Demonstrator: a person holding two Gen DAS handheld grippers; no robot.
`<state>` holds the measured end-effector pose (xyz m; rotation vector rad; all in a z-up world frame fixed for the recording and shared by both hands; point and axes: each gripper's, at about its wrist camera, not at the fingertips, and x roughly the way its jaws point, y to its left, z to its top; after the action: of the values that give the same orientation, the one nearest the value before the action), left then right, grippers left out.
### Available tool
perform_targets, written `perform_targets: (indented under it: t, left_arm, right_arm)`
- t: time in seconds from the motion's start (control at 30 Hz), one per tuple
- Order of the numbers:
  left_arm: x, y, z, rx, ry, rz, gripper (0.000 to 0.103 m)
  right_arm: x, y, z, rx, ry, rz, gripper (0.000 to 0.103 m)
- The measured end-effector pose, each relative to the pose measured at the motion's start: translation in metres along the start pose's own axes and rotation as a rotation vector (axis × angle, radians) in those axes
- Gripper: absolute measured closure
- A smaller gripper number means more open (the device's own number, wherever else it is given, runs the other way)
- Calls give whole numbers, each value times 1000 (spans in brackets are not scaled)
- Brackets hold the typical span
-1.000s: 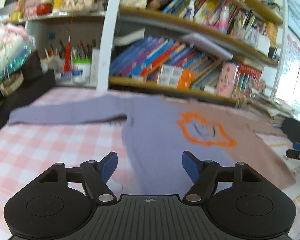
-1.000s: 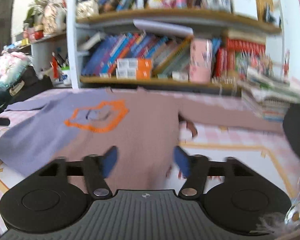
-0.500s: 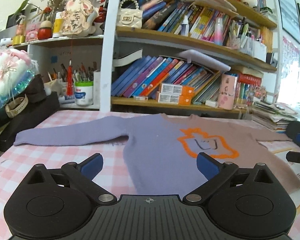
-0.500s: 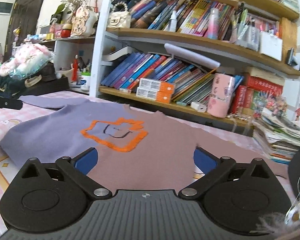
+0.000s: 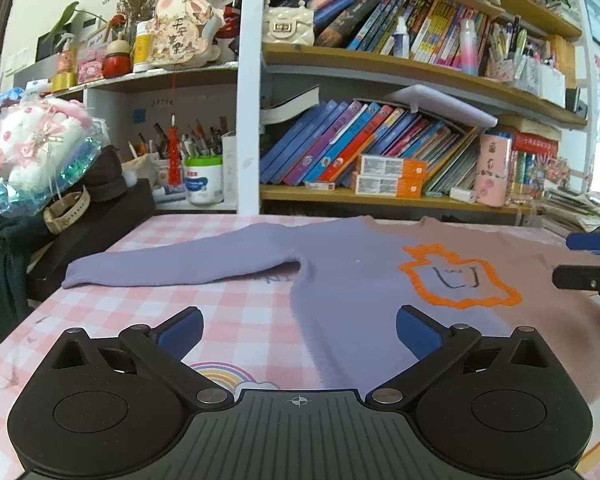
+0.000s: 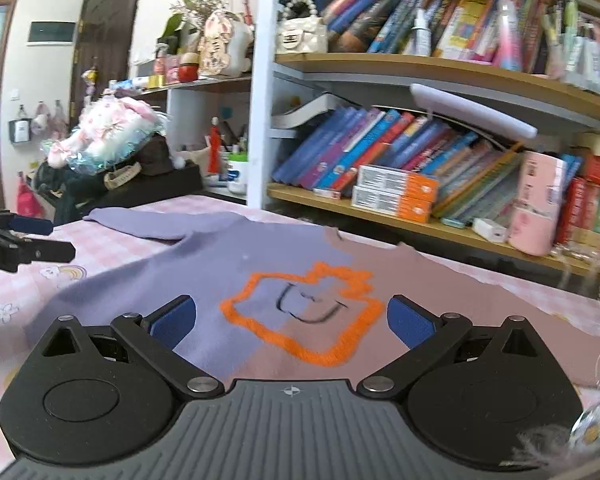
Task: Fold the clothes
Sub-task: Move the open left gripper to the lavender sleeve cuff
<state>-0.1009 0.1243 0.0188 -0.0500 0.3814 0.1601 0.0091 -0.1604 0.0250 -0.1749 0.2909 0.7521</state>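
1. Pink-and-white checked tablecloth [image 5: 236, 312] covers the work surface, with wooden bookshelves [image 5: 380, 196] packed with books standing right behind it.
2. Spread flat on the cloth lies the sweater [image 5: 352, 280], front side up, its left half lilac and its right half dusty brown, the collar toward the shelves.
3. An orange outlined patch [image 6: 304, 312] with a dark drawn face sits on the chest, straddling the line where the two colours meet.
4. The lilac sleeve [image 5: 180, 264] stretches out sideways across the checks toward the table's left edge; in the right wrist view the brown sleeve [image 6: 540, 304] runs off toward the right.
5. The left gripper [image 5: 298, 330] hovers low over the near edge of the table, its blue-padded fingers [image 5: 180, 330] spread wide, holding nothing, with the sweater's lilac hem side between and just beyond them.
6. The right gripper [image 6: 290, 320] is likewise spread wide and empty, poised above the sweater's lower front, framing the orange patch.
7. Each gripper appears at the edge of the other's view, well apart from one another.
8. A rainbow print [image 5: 224, 374] shows on the cloth just beside the left gripper.
9. A pink tumbler [image 6: 538, 204] and stacked orange boxes [image 6: 396, 194] rest on the lower shelf.
10. A plush bouquet [image 5: 32, 152] sits on dark bags at the far left.
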Motion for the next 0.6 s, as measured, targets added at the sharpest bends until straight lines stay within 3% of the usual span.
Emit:
perform_targets:
  t: [0.2,0.33,0.47,0.6]
  left_arm:
    - [15,6,5,15,15,58,0]
    - [27,12,8,31,25,107,0]
    - [49,30,21,34,38,202,0]
    - [79,65,35,-38,93,286,0]
  right_arm:
    - [22,2,1,-18,9,46,0]
    - [26,-4,-6,11,20,31,0]
    - [25,-13,-11,58,18,22,0]
    - [23,-16,-11,74,11,14,0]
